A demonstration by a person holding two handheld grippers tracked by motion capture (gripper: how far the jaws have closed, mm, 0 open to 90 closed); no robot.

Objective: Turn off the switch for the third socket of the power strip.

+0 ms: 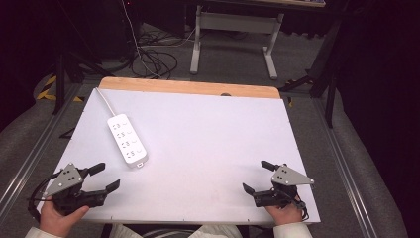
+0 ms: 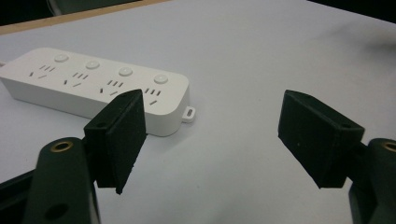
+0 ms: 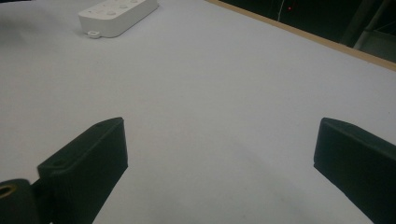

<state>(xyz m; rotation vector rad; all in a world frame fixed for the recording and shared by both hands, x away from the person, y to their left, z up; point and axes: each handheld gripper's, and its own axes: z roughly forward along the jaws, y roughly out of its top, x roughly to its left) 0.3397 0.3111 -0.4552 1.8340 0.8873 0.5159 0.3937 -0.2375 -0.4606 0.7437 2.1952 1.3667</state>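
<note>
While lying flat at table's left half, white four-socket plastic power strip (image 1: pixel 128 140) untouched, cord (image 1: pixel 103 100) trailing to far edge. Near it: left gripper (image 1: pixel 105 176), jaws spread, empty. Well apart: right gripper (image 1: pixel 257 176), likewise agape on white tabletop (image 1: pixel 213 139).

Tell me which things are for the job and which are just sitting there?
Likely for the job:
white power strip
left gripper, open
right gripper, open

Just sitting there:
white table
cables on the floor
metal desk legs behind
</note>
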